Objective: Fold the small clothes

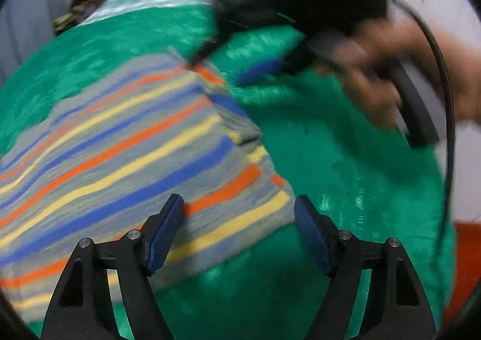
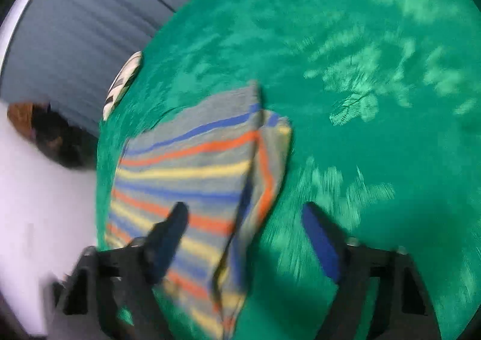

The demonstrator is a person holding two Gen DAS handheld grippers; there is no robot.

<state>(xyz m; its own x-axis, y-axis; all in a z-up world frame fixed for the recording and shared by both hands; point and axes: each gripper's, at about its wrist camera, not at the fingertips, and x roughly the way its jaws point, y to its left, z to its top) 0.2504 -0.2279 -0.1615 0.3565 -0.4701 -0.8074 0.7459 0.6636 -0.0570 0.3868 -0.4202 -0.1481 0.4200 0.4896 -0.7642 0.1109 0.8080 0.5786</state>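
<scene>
We hold both the left gripper (image 1: 239, 204) and the right gripper (image 2: 245, 213) wide and empty above the striped garment (image 1: 126, 159) on green cloth (image 1: 345, 174); blur smears its folded edge.

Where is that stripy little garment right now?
The striped garment lies on the green blanket, left of centre in both wrist views, under the left hand-held gripper.

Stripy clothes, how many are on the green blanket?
1. The striped garment lies on the green blanket, partly folded, near its edge. More may be hidden outside the views.
</scene>
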